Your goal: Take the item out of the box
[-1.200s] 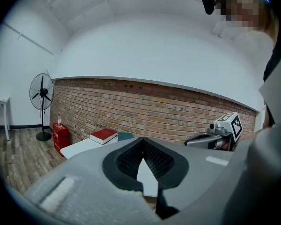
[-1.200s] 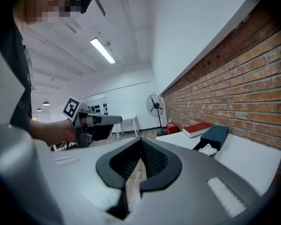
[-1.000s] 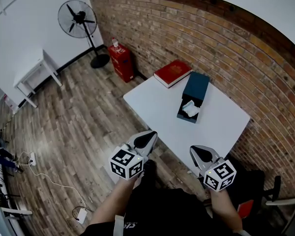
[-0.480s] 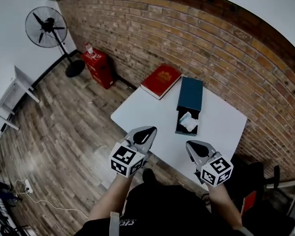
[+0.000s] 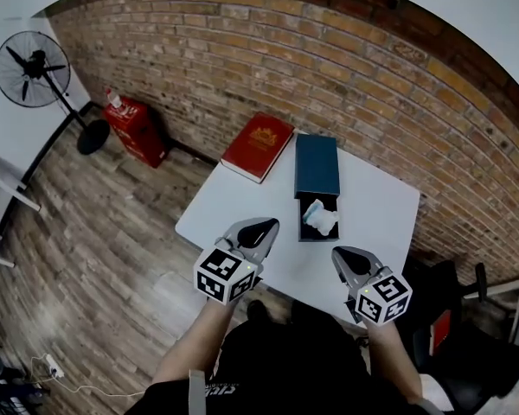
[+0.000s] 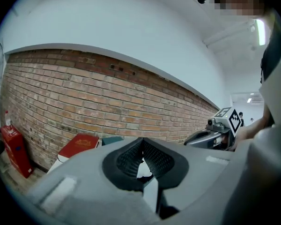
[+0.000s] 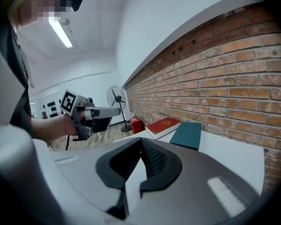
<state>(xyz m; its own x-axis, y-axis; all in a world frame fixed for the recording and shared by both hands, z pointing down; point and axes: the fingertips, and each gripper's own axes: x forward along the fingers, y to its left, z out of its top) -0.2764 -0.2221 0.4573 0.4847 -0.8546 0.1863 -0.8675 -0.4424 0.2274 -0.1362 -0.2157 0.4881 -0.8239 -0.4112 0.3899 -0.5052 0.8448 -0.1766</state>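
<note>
Room: a brick wall (image 5: 242,50) is seen across the top of the head view, from 10 to 2 o'clock, and a wood floor (image 5: 86,232) is spread out at 8 to 9 o'clock.
Bench: a white bench (image 5: 233,223) is set against the brick wall, near the middle of the head view.
Box: a dark teal box (image 5: 317,162) is laid on the bench at 12 o'clock of the bench's middle, its long side pointed at the wall; its near end is open.
Item: a crumpled white item (image 5: 320,220) is seen inside the open near end of the box and is touched by neither claw.
Red book: a red book (image 5: 258,145) is laid flat at 10 o'clock of the box, just beside it; whether the two touch cannot be told.
Left claw: the left claw (image 5: 266,225) is held over the bench's near edge, at 7 o'clock of the box and apart from it. Its jaws are clenched together, with nothing gripped between them.
Right claw: the right claw (image 5: 342,253) is held at 5 o'clock of the box's open end. Its jaws are pressed together at the tips and nothing is gripped.
Cross views: in the left gripper view the right claw is seen at 3 o'clock; in the right gripper view the left claw is seen at 9 o'clock, held in a hand.
Fan: a standing fan (image 5: 30,67) is placed on the floor at 10 o'clock.
Red container: a red container (image 5: 134,128) is set against the brick wall, between the fan and the bench.
</note>
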